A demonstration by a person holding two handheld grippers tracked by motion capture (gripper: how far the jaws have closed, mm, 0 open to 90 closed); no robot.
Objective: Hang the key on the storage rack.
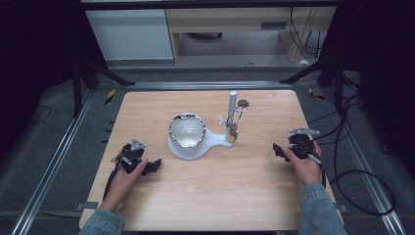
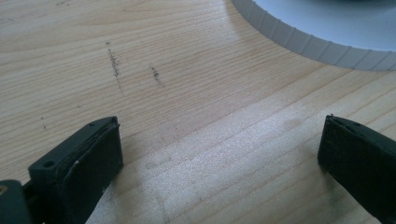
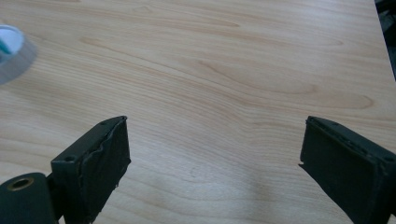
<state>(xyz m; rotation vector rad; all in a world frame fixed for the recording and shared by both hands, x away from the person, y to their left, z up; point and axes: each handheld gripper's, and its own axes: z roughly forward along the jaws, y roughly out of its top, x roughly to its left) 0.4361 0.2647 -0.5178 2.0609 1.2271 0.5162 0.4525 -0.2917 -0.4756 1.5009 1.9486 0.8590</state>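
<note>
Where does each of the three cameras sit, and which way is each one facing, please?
High view: above the person's side, facing forward and down on the wooden table; forearms, left claw and right claw show.
Left gripper view: on the left claw, looking low over the table toward the white base; jaws apart.
Right gripper view: on the right claw, looking across bare wood; jaws apart.
Shared: the white base appears in the high and left gripper views.

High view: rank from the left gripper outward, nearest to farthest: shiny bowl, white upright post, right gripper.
From the left gripper, at the table's near left:
1. Shiny metal bowl on the white stand base, table centre, just ahead and to the right.
2. White upright post with small items hanging on it, right of the bowl.
3. Right gripper, near the table's right edge.
</note>
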